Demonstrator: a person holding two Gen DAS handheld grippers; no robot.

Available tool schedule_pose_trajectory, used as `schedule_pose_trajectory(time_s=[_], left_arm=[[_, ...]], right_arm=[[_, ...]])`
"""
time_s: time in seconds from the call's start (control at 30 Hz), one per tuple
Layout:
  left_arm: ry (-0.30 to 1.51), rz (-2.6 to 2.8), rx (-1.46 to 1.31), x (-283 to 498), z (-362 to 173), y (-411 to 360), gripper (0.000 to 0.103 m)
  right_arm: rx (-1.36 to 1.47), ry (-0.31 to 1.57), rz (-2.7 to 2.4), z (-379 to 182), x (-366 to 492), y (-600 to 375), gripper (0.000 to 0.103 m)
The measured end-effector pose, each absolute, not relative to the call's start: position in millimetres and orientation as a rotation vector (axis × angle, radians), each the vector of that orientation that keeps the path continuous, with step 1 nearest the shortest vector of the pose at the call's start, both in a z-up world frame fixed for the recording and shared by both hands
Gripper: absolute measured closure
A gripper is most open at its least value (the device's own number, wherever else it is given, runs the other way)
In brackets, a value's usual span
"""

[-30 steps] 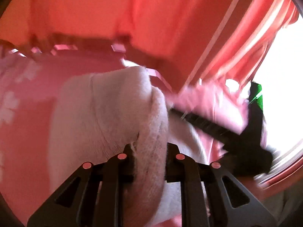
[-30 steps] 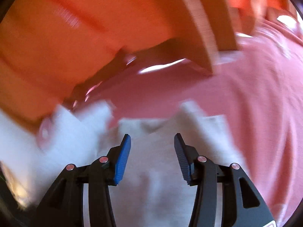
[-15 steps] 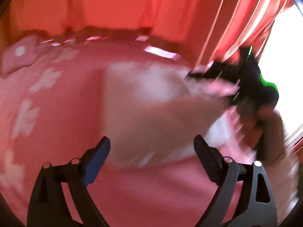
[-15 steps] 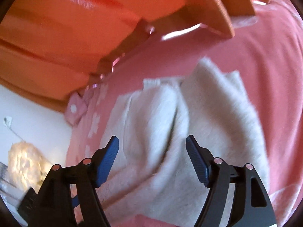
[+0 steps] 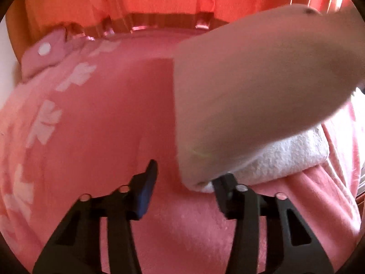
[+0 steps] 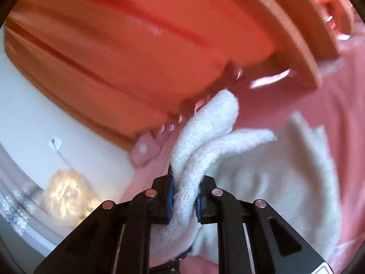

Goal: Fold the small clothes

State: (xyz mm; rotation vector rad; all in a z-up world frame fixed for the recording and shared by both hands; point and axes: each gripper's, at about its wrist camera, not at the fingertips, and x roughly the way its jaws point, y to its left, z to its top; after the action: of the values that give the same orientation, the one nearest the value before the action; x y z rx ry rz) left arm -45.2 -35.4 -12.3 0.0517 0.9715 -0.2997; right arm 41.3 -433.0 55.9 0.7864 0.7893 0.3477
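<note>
The left gripper (image 5: 186, 182) hangs with its jaws spread wide, nothing between them. The right gripper (image 6: 184, 199) is clamped tight on white knitted cloth (image 6: 205, 137).

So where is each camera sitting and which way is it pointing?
Left wrist: on the left gripper, open, looking along its fingers at the pink bedspread and white cloth.
Right wrist: on the right gripper, shut on the white cloth, facing the orange headboard.
Shared: white cloth, pink bedspread.
</note>
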Motion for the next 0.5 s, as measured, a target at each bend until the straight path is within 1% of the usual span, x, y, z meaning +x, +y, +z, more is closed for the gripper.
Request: schedule_pose_trajectory(time_s=[0.03,0.07,0.1,0.13,0.17,0.23,0.27,0.33,0.4,0.5], left_arm=[[0.985,-0.299,0.041,-43.2,-15.6,-34.3,0.063],[1.007,-0.302,0.034,-39.8,-19.8,-35.3,0.067],[1.016,-0.3,0.03,-39.9,-22.3,-35.5,0.068],[1.027,-0.295,0.021,-38.1,-25.2,-36.0,0.068],[1.027,-0.291,0.021,-37.9,-25.5,-37.1,0.068],[1.023,-0.274,0.041,-37.2,-24.7,-39.9,0.068],[1.022,-0.27,0.045,-37.3,-25.1,-40.3,0.068],[1.025,-0.267,0.046,-39.9,-23.8,-39.6,0.068],[1.02,-0.278,0.045,-44.5,-19.2,-38.0,0.068],[0.985,-0.342,0.027,-59.6,3.3,-34.2,0.068]], right_arm=[[0.771,0.857,0.274,42.4,45.3,-438.3,0.089],[0.759,0.949,0.191,22.6,50.9,-443.7,0.089],[0.757,1.066,0.114,-4.6,58.1,-447.0,0.089],[0.758,1.124,0.087,-20.6,62.4,-447.1,0.089],[0.792,1.14,0.084,-29.9,63.9,-448.8,0.089],[0.827,1.107,0.108,-19.4,61.4,-449.1,0.087],[0.828,1.083,0.123,-11.6,58.3,-449.1,0.082],[0.797,1.017,0.137,12.5,48.7,-448.8,0.076],[0.774,0.959,0.131,32.8,37.5,-449.6,0.05],[0.706,0.897,0.125,58.1,12.6,-444.2,0.049]])
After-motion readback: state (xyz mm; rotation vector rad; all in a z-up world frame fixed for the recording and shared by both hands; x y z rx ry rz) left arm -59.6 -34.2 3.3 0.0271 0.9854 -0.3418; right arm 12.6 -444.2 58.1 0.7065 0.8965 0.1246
